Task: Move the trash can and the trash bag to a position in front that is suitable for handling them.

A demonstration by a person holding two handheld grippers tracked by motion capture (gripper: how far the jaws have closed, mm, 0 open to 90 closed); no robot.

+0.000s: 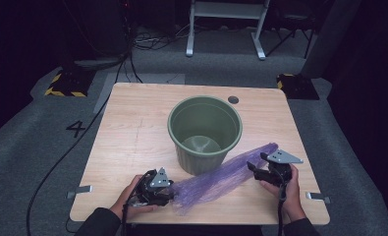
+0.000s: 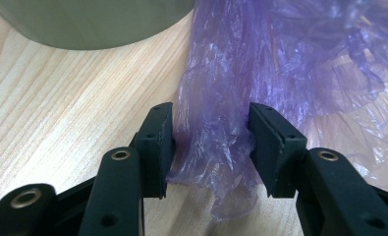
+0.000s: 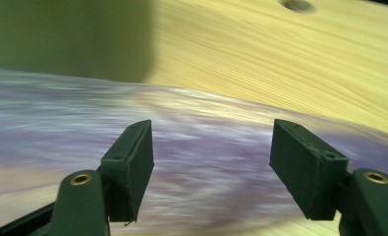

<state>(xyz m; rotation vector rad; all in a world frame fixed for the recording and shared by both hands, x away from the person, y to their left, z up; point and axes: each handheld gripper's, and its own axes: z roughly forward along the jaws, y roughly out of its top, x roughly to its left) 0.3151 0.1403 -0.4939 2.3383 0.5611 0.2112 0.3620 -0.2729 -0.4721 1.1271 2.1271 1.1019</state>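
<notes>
Wooden tabletop [image 1: 132, 142] carries a green bucket [image 1: 205, 132]; left tongs [image 2: 210, 147] pinch the purple plastic bag [image 1: 216, 179], right tongs [image 3: 211, 167] stand open above it.

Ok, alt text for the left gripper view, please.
The left gripper has a bunched end of a purple plastic bag between its black jaws on a light wooden table. A green bin stands behind.

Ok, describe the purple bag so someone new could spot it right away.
Start at the green bin on the wooden table. Just in front of it lies the purple bag, stretched between both hands. It is the one thin, crinkled, see-through thing there.
</notes>
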